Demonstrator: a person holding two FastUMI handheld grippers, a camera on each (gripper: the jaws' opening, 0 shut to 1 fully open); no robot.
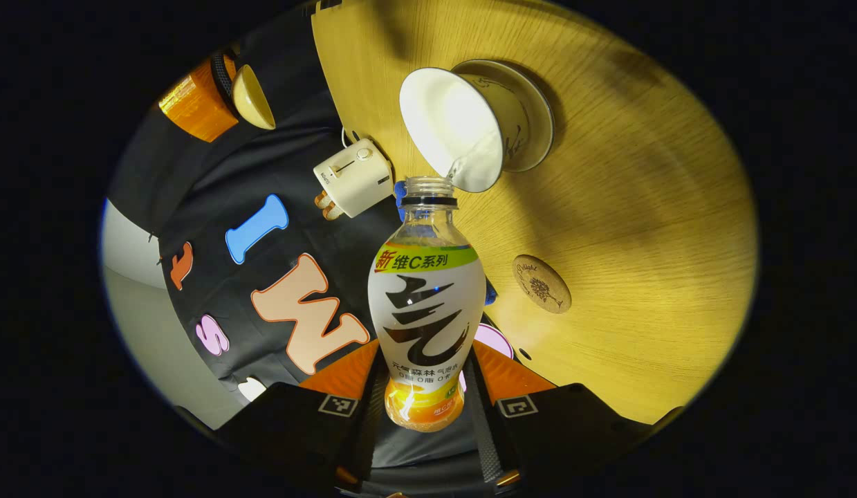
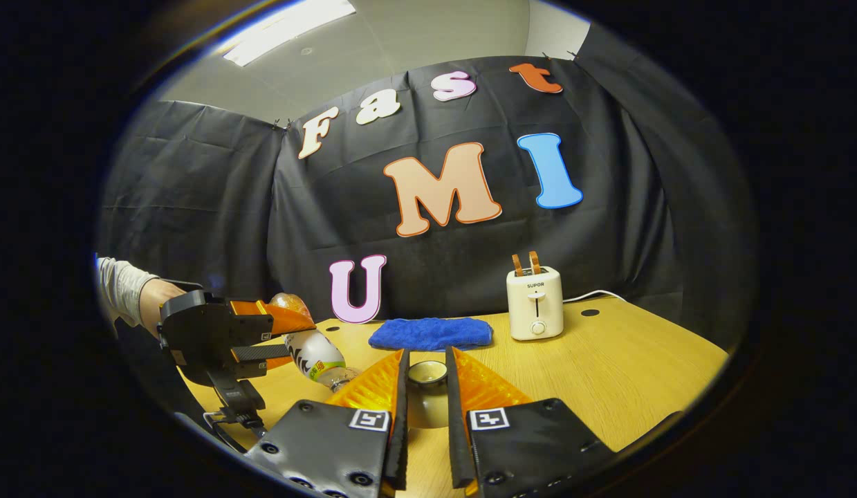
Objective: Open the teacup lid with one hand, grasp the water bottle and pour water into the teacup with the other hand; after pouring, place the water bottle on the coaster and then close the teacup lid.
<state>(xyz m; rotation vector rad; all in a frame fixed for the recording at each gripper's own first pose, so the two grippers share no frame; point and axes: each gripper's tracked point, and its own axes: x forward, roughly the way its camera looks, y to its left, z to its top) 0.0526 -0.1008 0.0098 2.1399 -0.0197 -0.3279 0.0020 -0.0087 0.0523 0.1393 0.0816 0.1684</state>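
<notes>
We see the water bottle (image 1: pixel 427 304), uncapped with a white printed label, tipped so its open mouth sits at the rim of the white teacup (image 1: pixel 463 131), a thin stream running in. The teacup stands lidless on its saucer; its lid (image 2: pixel 427 373) (pale, round) is held apart. The round coaster (image 1: pixel 542 283) lies bare on the wooden table.

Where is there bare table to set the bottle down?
Bare wood surrounds the coaster, and more lies right of the toaster. It is crowded by the teacup, where the bottle pours, and between the blue cloth and toaster.
</notes>
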